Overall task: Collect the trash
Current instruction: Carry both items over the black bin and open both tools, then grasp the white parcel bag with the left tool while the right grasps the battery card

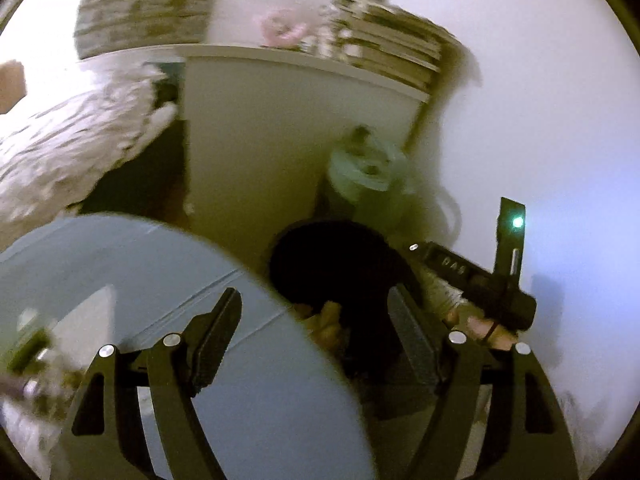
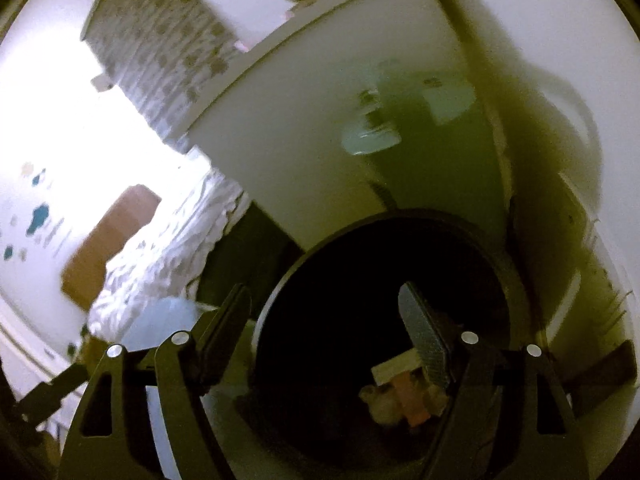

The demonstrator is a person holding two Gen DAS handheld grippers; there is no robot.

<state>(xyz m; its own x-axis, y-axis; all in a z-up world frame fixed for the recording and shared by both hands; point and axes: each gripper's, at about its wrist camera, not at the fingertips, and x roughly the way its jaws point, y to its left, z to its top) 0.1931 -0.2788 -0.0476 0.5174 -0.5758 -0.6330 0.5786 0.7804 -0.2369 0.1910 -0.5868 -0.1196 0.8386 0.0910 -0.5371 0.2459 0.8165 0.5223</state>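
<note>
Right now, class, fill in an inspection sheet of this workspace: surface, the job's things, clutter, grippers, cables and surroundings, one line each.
Surface: round pale blue table top, edge beside the bin.
Job's things: black round bin, open; scraps of trash lie at its bottom.
Clutter: small blurred items on the table's left edge, unidentifiable.
Grippers: left gripper jaws open, nothing between them; right gripper jaws open over the bin mouth, nothing held.
Cables: pale cord looping on the wall.
Surroundings: white cabinet, stacked books on top, patterned bedding, white wall.
</note>
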